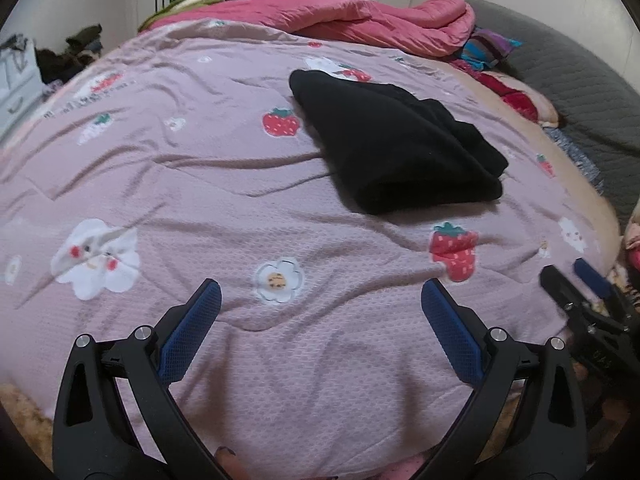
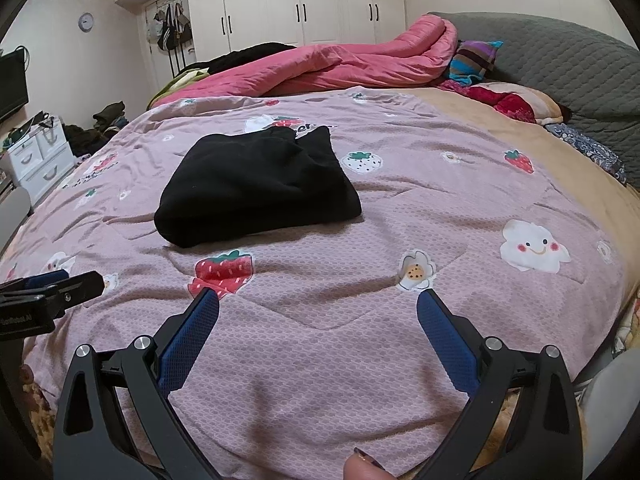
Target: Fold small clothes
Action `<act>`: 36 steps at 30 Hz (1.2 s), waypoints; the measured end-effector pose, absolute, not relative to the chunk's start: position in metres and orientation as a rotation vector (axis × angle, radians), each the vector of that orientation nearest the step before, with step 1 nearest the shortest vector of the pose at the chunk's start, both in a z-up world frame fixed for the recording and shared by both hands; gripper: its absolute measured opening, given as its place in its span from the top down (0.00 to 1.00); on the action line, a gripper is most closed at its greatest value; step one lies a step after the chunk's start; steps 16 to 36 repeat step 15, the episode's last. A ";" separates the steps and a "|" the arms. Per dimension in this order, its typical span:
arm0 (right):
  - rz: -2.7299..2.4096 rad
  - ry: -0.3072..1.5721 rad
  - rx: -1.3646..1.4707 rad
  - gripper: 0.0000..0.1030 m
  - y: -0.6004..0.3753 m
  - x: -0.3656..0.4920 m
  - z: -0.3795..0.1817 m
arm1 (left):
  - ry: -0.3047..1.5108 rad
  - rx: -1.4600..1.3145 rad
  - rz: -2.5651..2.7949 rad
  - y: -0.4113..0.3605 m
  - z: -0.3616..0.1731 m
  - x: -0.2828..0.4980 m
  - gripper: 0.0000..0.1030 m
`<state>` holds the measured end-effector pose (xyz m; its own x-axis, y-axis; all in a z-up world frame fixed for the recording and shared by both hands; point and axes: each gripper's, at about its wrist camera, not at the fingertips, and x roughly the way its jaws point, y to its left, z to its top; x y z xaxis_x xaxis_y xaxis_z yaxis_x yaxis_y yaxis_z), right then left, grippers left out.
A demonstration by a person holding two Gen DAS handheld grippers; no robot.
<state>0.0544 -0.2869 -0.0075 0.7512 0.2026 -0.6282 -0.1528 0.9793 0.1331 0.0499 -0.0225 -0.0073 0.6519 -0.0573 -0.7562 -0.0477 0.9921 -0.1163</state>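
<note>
Both tongs, left (image 1: 320,304) and right (image 2: 318,312), hang spread and empty above the bed's pink quilt (image 1: 240,208); ahead, between them, lies the folded black garment (image 2: 256,192), roughly equidistant from each.

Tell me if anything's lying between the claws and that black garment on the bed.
Nothing visible. Only bare pink quilt lies between the open right claw, the open left claw and the folded black garment.
</note>
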 end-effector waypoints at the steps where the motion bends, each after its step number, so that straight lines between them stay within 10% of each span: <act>1: 0.188 0.694 0.078 0.04 -0.288 0.054 -0.007 | 0.858 -0.131 -0.008 -0.022 -0.007 0.049 0.09; 15: -0.558 0.736 0.277 0.04 -0.516 -0.003 -0.017 | 0.861 -0.282 0.350 0.182 0.004 0.025 0.09; 36: -0.558 0.736 0.277 0.04 -0.516 -0.003 -0.017 | 0.861 -0.282 0.350 0.182 0.004 0.025 0.09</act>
